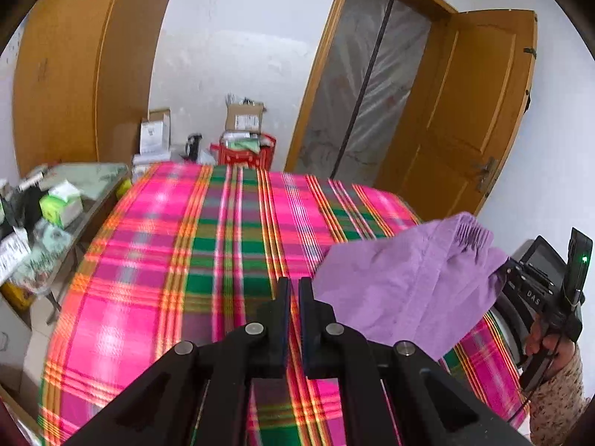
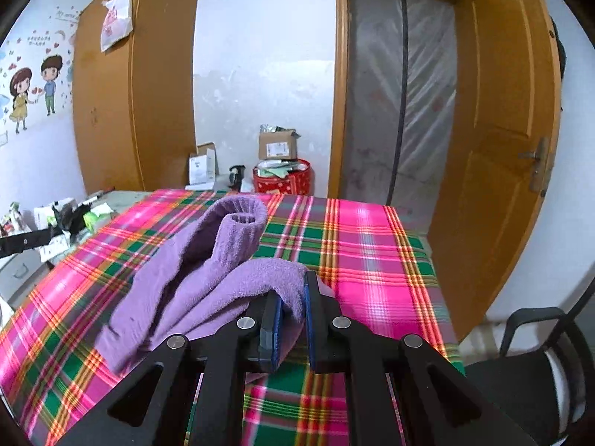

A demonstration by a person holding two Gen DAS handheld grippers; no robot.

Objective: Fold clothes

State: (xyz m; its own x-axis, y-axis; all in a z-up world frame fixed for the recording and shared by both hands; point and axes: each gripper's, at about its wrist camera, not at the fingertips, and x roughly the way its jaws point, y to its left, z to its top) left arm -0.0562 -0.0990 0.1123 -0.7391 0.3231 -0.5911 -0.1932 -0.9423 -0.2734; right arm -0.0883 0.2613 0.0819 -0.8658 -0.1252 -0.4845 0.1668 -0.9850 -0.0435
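Note:
A purple fleece garment [image 2: 208, 282] lies bunched on the pink and green plaid bedspread [image 2: 372, 245], one ribbed cuff [image 2: 243, 219] pointing up. My right gripper [image 2: 292, 291] is shut on a fold of its near edge, and the cloth fills the gap between the blue pads. In the left wrist view the same garment [image 1: 409, 282] hangs lifted at the right, pinched by the right gripper [image 1: 511, 265], with a hand [image 1: 546, 338] on its handle. My left gripper [image 1: 294, 286] hovers over the bedspread [image 1: 186, 260], left of the garment, fingers together on nothing.
A cluttered side table [image 1: 74, 189] stands left of the bed. Cardboard boxes [image 2: 277, 145] and a red basket [image 2: 282, 180] sit beyond the far end. A wooden wardrobe [image 2: 134, 85] is at the back left, an open door [image 2: 505, 141] at the right, and a black chair [image 2: 535, 356] at the near right.

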